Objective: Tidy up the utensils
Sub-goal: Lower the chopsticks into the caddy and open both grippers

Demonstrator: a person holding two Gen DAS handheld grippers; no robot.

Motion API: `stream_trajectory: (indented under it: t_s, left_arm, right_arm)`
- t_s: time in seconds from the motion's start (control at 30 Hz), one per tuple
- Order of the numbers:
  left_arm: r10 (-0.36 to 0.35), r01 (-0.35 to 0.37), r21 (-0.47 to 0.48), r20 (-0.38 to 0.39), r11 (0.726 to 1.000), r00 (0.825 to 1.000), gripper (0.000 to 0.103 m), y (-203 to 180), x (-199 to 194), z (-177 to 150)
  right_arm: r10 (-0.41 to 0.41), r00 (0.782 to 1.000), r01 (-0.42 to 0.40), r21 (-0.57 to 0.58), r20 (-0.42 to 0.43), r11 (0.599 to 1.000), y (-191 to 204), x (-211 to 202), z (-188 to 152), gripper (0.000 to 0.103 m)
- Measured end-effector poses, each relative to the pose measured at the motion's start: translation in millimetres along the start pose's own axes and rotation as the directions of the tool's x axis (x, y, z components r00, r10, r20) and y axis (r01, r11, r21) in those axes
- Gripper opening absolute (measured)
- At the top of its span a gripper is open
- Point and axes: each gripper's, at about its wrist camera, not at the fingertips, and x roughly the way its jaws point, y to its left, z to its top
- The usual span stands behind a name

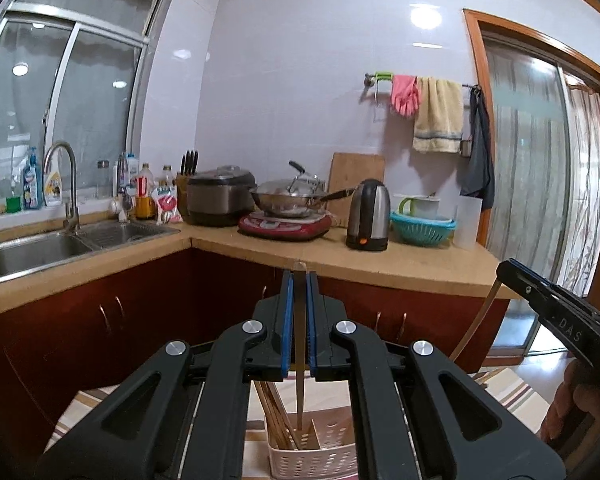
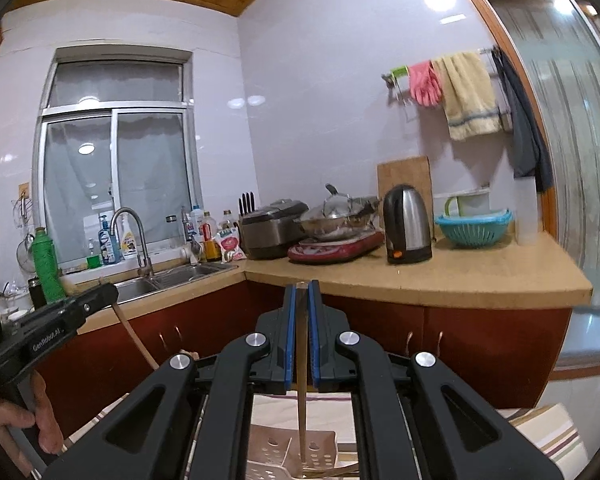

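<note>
Near and low, a holder (image 1: 316,454) takes the tip of a chopstick (image 1: 300,360), which looks light, stiff and slick, best pinched high on its shaft. The left gripper (image 1: 299,280) is clamped on it, level and facing the far counter (image 1: 380,264). The right gripper (image 2: 301,290) likewise clenches another stick (image 2: 302,400) upright above the holder.

White tiled walls (image 1: 300,60), sliding window (image 1: 60,112), tan countertop (image 1: 380,260), red-brown cabinets (image 1: 140,312)
</note>
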Motion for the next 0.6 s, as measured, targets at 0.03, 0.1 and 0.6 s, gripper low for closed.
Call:
stream_trajectory:
  t_s: [0.03, 0.1, 0.6]
  left_arm:
    - [0.0, -0.001, -0.002, -0.006, 1.0, 1.0, 0.006, 1, 4, -2]
    - [0.004, -0.004, -0.011, -0.026, 1.0, 1.0, 0.006, 5, 14, -9]
    - [-0.001, -0.004, -0.032, -0.161, 0.999, 0.987, 0.006, 17, 55, -59]
  right_arm:
    - [0.0, 1.0, 0.0, 0.013, -0.01, 1.0, -3, 5, -4, 0.007]
    - [0.0, 1.0, 0.001, 0.035, -0.031, 0.999, -7, 13, -13, 0.007]
    - [0.0, 0.986, 0.013, 0.074, -0.165, 0.997, -15, 51, -59, 0.007]
